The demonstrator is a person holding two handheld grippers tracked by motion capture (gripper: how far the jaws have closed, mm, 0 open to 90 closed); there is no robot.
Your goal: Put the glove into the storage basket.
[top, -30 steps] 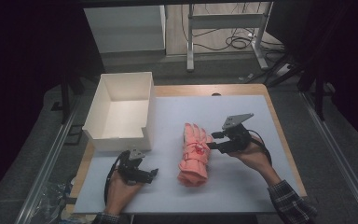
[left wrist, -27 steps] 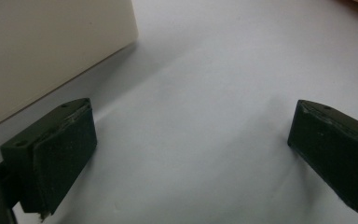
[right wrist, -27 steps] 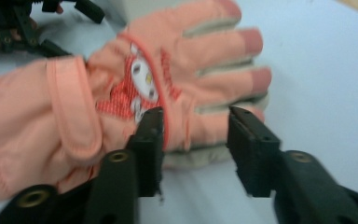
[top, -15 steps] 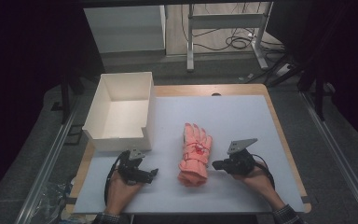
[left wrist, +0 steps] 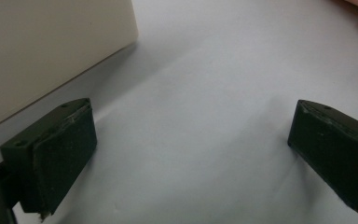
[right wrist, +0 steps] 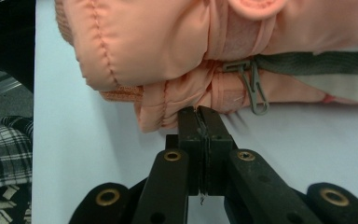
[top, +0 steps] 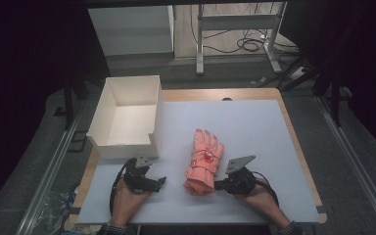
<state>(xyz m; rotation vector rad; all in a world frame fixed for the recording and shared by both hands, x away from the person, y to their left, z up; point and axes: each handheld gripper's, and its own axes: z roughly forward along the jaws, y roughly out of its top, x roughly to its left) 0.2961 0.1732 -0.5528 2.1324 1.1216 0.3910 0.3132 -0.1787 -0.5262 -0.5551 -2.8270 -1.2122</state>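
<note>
no readable writing; one pink glove pair (top: 204, 162) mid-frame, one white box (top: 127, 116) upper left; right gripper (right wrist: 199, 115) closed empty at the cuff, left gripper (left wrist: 191, 154) open.

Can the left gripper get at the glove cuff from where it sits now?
Probably yes. The left gripper is open, and bare table lies between it and the pink gloves. The right gripper, shut, sits at the cuff's far side.

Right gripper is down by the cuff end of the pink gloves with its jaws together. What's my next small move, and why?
Probably open the right gripper slightly and ease it forward. Its jaws are pressed together, their tips just meeting the cuff edge of the padded pink pair of gloves with no clear fold of fabric between them. The left gripper rests open on the white table mat, free to help.
</note>
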